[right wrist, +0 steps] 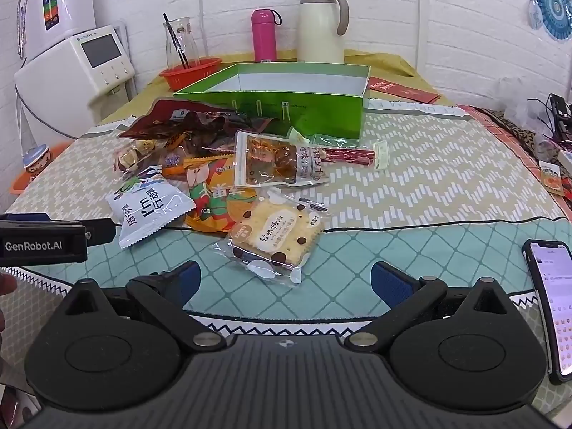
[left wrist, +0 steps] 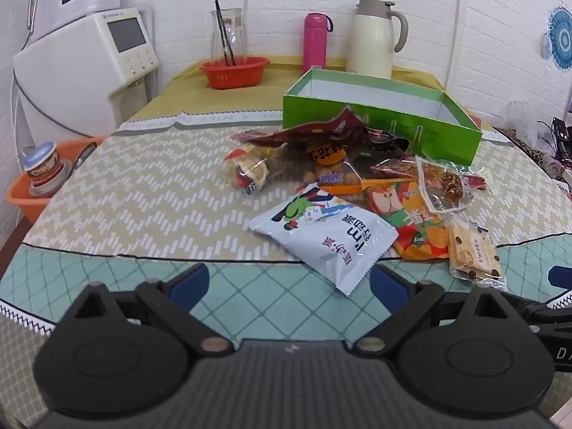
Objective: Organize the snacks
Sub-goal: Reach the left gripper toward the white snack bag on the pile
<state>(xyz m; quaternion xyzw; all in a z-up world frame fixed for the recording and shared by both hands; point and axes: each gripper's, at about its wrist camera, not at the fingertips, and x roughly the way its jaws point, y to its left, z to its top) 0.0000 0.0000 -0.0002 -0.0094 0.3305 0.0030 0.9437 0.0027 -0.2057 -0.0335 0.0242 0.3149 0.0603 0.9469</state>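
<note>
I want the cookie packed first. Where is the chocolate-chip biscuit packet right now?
The biscuit packet lies at the near edge of the snack pile, straight ahead of the right gripper in its view, just right of the orange apple-print bag.

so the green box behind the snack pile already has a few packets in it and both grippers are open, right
Not quite. The green box is empty: the right wrist view shows only its bare white inside. The snack pile lies in front of it, and the left gripper and right gripper are open.

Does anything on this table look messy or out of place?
Yes: the snack packets lie in a jumbled, overlapping heap in front of the open green cardboard box, which looks empty. A lit smartphone sits at the table's near right edge.
</note>
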